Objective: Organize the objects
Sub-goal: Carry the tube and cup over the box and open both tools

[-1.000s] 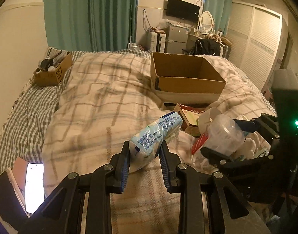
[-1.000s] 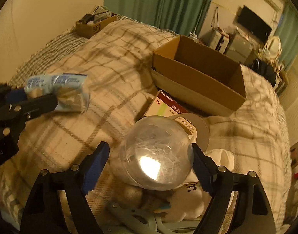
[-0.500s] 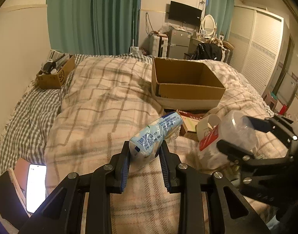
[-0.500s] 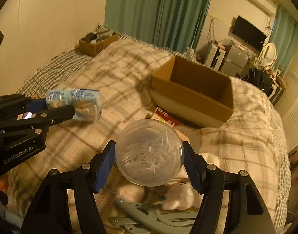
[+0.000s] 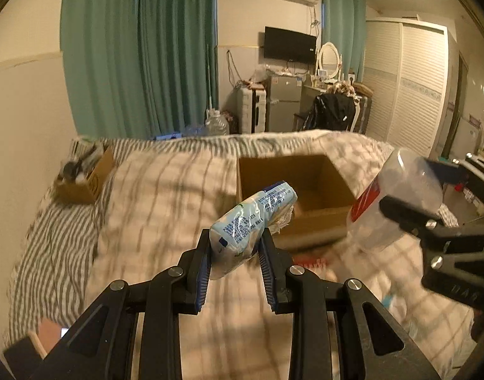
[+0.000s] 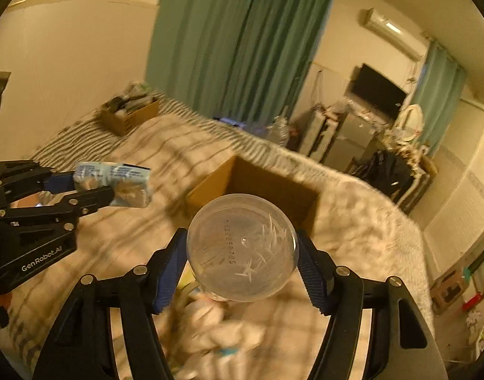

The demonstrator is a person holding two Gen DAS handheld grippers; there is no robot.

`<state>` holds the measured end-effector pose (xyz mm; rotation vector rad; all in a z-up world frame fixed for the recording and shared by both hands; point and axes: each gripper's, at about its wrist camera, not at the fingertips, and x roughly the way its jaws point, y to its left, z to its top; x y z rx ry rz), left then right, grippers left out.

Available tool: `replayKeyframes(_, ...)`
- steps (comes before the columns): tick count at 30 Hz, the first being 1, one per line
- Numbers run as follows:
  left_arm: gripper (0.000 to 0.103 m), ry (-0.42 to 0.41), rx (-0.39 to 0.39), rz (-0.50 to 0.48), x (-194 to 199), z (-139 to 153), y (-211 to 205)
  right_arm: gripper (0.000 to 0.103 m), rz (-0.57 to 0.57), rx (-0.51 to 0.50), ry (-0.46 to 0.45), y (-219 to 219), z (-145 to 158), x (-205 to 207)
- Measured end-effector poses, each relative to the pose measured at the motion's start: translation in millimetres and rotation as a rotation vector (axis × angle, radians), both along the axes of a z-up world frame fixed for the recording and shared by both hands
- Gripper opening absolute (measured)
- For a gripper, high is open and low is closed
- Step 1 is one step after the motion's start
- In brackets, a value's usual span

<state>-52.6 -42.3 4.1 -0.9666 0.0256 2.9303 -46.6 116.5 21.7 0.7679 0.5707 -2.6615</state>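
Observation:
My left gripper (image 5: 234, 253) is shut on a light blue plastic packet (image 5: 253, 221) and holds it in the air above the bed. The packet also shows at the left of the right wrist view (image 6: 113, 183). My right gripper (image 6: 242, 250) is shut on a clear round plastic jar (image 6: 242, 247) with thin white sticks inside. The jar shows at the right of the left wrist view (image 5: 390, 202), with a red label. An open brown cardboard box (image 5: 317, 221) sits on the plaid blanket ahead of both grippers. It looks empty.
A smaller cardboard box (image 5: 83, 183) full of items sits at the bed's far left. Loose items lie on the blanket below my right gripper (image 6: 216, 332), blurred. A phone (image 5: 64, 331) lies at the near left. Furniture and curtains stand beyond the bed.
Both grippers have risen and moved forward toward the open box, each still holding its object. The jar has lifted off the pile of items on the blanket.

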Motion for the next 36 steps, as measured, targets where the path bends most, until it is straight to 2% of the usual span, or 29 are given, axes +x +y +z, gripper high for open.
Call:
replayKeyframes(4, 0.028, 0.006, 0.012, -0.031, -38, 19, 9, 0.066, -0.034, -0.005, 0.040, 10, 25, -40)
replayKeyframes(7, 0.028, -0.001, 0.022, -0.051, -73, 26, 18, 0.066, -0.052, -0.019, 0.040, 15, 31, -73)
replayKeyframes(14, 0.028, -0.048, 0.073, -0.072, -152, 12, 35, 0.066, -0.091, -0.066, -0.011, 25, 24, -157)
replayKeyframes(18, 0.028, -0.088, 0.057, -0.073, -187, -13, 45, 0.066, -0.092, -0.070, -0.045, 24, 9, -196)
replayKeyframes(24, 0.028, -0.149, 0.026, -0.077, -220, -61, 58, 0.066, -0.095, -0.063, -0.127, 20, -39, -245)
replayKeyframes(28, 0.028, -0.192, 0.020, -0.079, -234, -85, 60, 0.066, -0.095, -0.075, -0.176, 23, -69, -261)
replayKeyframes(31, 0.029, -0.212, 0.008, -0.088, -238, -95, 63, 0.066, -0.094, -0.096, -0.200, 29, -81, -269)
replayKeyframes(32, 0.031, -0.218, 0.003, -0.096, -239, -96, 64, 0.066, -0.091, -0.100, -0.209, 30, -83, -269)
replayKeyframes(34, 0.045, -0.216, -0.009, -0.101, -238, -95, 65, 0.067, -0.083, -0.152, -0.227, 35, -83, -267)
replayKeyframes(36, 0.066, -0.201, -0.003, -0.088, -234, -91, 61, 0.075, -0.088, -0.200, -0.235, 42, -80, -266)
